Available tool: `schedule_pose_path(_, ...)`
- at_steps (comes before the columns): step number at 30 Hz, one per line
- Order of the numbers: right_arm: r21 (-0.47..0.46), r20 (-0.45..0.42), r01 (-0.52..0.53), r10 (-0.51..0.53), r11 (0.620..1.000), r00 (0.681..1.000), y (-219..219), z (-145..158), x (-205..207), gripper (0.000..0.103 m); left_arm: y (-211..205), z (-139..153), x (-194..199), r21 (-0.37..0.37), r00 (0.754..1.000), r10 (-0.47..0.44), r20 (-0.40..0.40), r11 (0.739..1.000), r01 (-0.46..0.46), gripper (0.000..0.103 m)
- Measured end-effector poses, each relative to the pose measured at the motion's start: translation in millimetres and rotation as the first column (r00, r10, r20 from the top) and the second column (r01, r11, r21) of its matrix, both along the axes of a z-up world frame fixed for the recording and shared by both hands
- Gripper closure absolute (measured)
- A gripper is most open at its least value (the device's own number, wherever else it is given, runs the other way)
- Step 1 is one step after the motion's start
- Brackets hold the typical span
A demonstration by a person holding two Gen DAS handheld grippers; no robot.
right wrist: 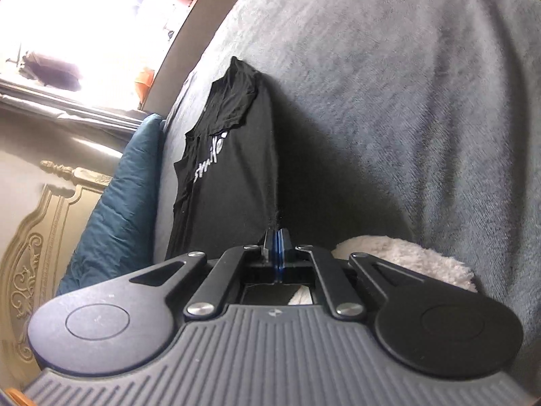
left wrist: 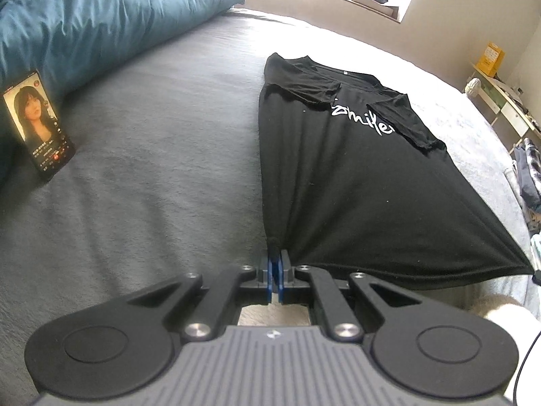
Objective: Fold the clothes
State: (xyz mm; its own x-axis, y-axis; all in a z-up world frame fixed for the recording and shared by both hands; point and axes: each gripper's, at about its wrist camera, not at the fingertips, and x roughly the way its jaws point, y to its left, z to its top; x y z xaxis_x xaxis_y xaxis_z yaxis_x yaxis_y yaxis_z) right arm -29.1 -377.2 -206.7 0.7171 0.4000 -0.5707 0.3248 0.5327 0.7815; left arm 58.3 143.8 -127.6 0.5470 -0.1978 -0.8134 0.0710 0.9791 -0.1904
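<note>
My left claw (left wrist: 276,264) is clenched on one bottom corner of the black T-shirt (left wrist: 345,176), and my right claw (right wrist: 277,237) is clenched on the other corner, the hem stretched taut between them. The shirt lies face up on the grey bed (left wrist: 152,142), collar toward the far side, with both sleeves already turned in over the chest (they partly cover the white lettering (left wrist: 363,121)). So the narrowing folds look done. What is left, I judge, is carrying the hem up toward the collar to halve the shirt, perhaps once more after that. A phone (left wrist: 39,125) leans against the blue duvet (left wrist: 101,17), well apart.
</note>
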Motion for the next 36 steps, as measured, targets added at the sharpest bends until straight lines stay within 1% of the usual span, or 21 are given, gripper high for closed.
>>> schedule_pose_path(4, -0.004, 0.010, -0.005, 0.005, 1.000, 1.000, -0.5, 2.9, -5.4, 0.103, -1.1, 4.9, -4.2, 0.007, 1.000, -0.005, 0.003, 1.000, 0.005, 0.100)
schedule_pose_path(9, -0.005, 0.030, -0.004, 0.004, 1.000, 1.000, -1.9, 13.0, -17.3, 0.103, -2.1, 16.4, -13.8, 0.024, 0.999, -0.038, 0.024, 0.999, 0.037, 0.100)
schedule_pose_path(15, -0.004, 0.047, -0.008, 0.009, 1.000, 0.999, -3.0, 23.0, -33.8, 0.103, -0.7, 27.0, -33.5, 0.022, 0.999, -0.030, 0.038, 0.999, 0.029, 0.100)
schedule_pose_path(22, -0.010, 0.086, -0.016, 0.017, 1.000, 0.996, -0.2, 44.6, -61.3, 0.103, 10.5, 40.0, -66.0, -0.015, 0.999, -0.028, 0.042, 0.999, 0.028, 0.100)
schedule_pose_path(26, -0.008, 0.109, -0.006, 0.007, 1.000, 0.994, 1.7, 55.5, -78.7, 0.103, 17.3, 47.8, -80.4, -0.051, 0.998, -0.017, 0.068, 0.998, 0.021, 0.100)
schedule_pose_path(31, 0.002, 0.134, 0.017, -0.017, 1.000, 0.991, 1.9, 62.5, -83.3, 0.103, 20.9, 54.6, -77.4, -0.103, 0.994, -0.004, 0.105, 0.995, 0.015, 0.100)
schedule_pose_path(36, 0.008, 0.187, 0.004, -0.006, 1.000, 0.982, 3.9, 72.3, -57.8, 0.103, 16.3, 63.4, -56.9, -0.125, 0.992, -0.027, 0.123, 0.991, 0.043, 0.099)
